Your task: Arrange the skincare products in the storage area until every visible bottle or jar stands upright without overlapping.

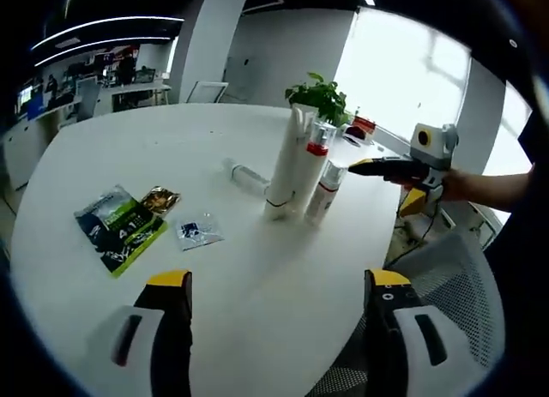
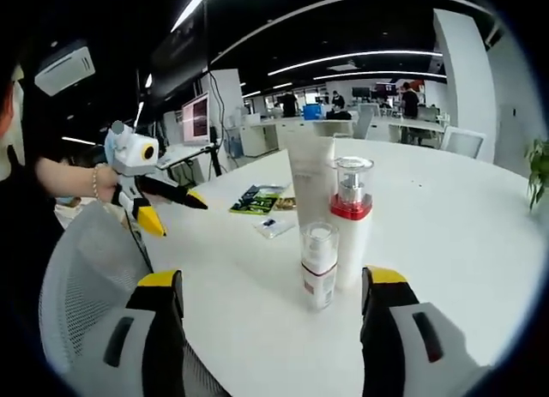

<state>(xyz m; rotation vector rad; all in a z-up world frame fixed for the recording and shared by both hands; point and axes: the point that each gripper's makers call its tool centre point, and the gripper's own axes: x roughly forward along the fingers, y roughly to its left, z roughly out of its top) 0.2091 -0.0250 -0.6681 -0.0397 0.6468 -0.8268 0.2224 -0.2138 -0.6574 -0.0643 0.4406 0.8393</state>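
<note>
Both hand-held grippers point(image 1: 279, 328) point(image 2: 274, 328) gape empty; white tube point(image 2: 310, 170), pump bottle point(image 2: 352, 221), small bottle point(image 2: 319, 264) stand upright.

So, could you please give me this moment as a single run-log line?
left gripper: open, empty | right gripper: open, empty | white tube, pump bottle, small bottle: upright | clear bottle: lying | phase: approach

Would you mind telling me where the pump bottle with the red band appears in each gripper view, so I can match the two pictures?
Left gripper view: the pump bottle with the red band stands right of centre, between the tall white tube and a small white bottle.
Right gripper view: it stands just right of centre, behind the small bottle.
Shared landmark: the white tube.
</note>
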